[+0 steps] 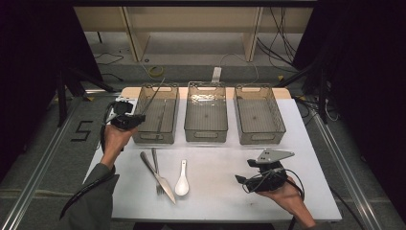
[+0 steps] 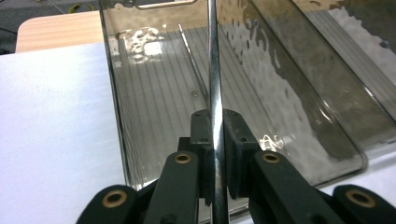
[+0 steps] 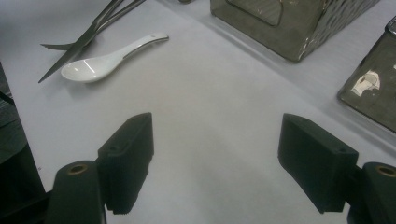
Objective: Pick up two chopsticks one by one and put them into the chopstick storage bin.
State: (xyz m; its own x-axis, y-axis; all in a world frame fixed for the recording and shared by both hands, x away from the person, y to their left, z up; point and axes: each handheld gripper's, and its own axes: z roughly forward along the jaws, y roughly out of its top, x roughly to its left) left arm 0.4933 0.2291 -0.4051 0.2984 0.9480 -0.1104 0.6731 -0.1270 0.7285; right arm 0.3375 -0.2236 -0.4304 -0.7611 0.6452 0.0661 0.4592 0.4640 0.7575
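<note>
Metal rod (image 2: 214, 84): I have a thin shiny utensil handle pinched upright between the jaws of my left claw; its far end rises out of the top of the left gripper view, so I cannot tell what kind of utensil it is.
Rod position: in the high view it (image 1: 154, 98) slants up from the claw over the near left corner of the left bin (image 1: 156, 115).
Left claw (image 1: 130, 120): closed narrow on the rod, held over the near rim of the left bin at the left edge of the worktop (image 1: 215, 191).
Left bin contents: another thin metal piece lies along the ribbed floor (image 2: 194, 70).
Right claw (image 3: 215, 154): jaws spread wide, holding nothing, over bare worktop at the near right (image 1: 265, 178).
Middle bin (image 1: 206, 112): just beside the left bin, in the same row.
Right bin (image 1: 258, 115): last in the row, well apart from my left claw.
Knife (image 1: 158, 177): lies on the worktop in front of the left bin, crossing the fork (image 1: 156, 170).
White spoon (image 1: 182, 179): just right of the knife, bowl toward me.
</note>
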